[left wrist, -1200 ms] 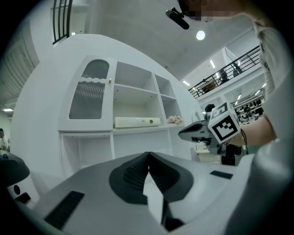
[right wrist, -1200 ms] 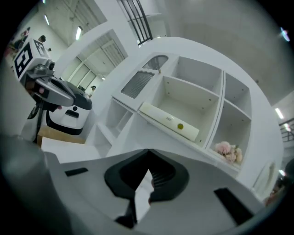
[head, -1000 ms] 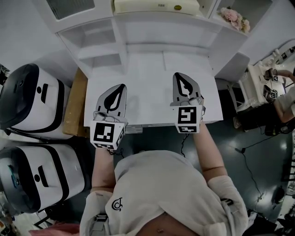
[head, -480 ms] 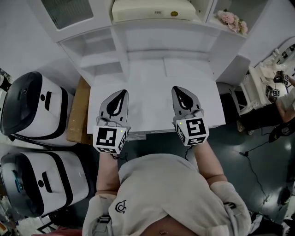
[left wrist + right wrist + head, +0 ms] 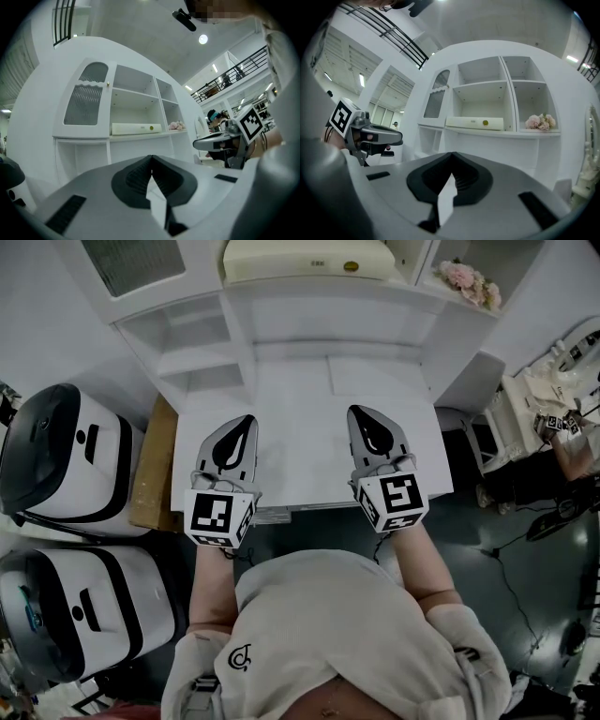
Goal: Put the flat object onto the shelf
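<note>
Your left gripper [image 5: 247, 420] and right gripper [image 5: 360, 412] are both over the white counter [image 5: 300, 390] in the middle of the frame. They are side by side and well apart, with their tips pointing toward the top of the frame. Each gripper's jaws meet at the tips, and nothing is between them. The flat object [image 5: 305, 259], a long cream slab, lies on the shelf [image 5: 328, 289] at the top centre, well apart from both grippers. Pink flowers [image 5: 473, 277] sit in the compartment to its right. At the left edge stand what may be two white appliances [image 5: 56, 446].
</note>
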`<state>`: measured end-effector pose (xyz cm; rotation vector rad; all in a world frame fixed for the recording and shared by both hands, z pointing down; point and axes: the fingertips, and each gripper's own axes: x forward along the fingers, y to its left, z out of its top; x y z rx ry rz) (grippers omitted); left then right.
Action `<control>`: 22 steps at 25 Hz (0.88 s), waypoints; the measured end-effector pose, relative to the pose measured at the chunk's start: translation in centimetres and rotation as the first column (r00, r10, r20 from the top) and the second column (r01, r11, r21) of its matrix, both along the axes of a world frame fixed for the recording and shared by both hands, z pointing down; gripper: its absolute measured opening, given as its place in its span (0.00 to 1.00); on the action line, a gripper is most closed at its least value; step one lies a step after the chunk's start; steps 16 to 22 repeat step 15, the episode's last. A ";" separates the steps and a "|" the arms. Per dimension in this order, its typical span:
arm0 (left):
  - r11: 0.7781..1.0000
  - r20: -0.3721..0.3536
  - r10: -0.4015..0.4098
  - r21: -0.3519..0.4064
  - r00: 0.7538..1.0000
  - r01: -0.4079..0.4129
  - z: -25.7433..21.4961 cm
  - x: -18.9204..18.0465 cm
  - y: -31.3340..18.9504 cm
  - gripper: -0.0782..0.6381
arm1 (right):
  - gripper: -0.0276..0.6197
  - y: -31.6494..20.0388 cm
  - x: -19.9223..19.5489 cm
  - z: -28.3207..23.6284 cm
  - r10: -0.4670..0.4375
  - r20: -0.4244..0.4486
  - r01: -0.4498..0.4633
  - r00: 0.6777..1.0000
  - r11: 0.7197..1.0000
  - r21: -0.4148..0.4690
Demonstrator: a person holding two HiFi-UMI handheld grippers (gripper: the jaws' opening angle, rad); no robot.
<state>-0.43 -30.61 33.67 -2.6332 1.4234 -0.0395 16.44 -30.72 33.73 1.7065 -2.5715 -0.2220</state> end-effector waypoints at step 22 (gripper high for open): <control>1.000 -0.026 0.009 0.007 1.000 -0.009 -0.6 0.9 -0.2 0.13 | 0.05 -0.1 0.0 0.1 -0.052 -0.008 0.052 0.999 0.999 -0.003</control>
